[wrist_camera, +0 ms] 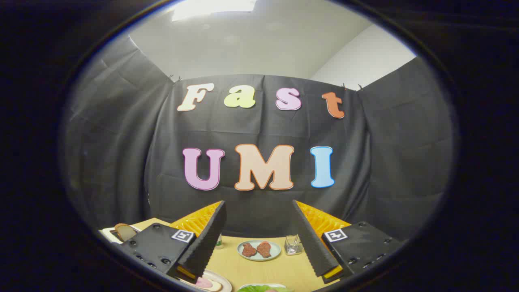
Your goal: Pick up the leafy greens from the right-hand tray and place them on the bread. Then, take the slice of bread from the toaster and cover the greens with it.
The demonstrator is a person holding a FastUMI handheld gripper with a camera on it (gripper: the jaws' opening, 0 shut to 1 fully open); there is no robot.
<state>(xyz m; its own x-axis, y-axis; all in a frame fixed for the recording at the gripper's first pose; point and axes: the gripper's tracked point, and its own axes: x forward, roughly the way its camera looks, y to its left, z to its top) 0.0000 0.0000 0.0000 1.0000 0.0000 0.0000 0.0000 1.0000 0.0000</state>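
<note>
Black ridged fingers of my gripper point(259, 239) stand wide apart, holding nothing, above the wooden table point(263, 269). Greens point(261, 288) lie just below between them, untouched. Ahead sits a plate point(259, 250) of meat; left, bread point(125, 231) in the toaster point(108, 234). I judge nothing done yet.
</note>
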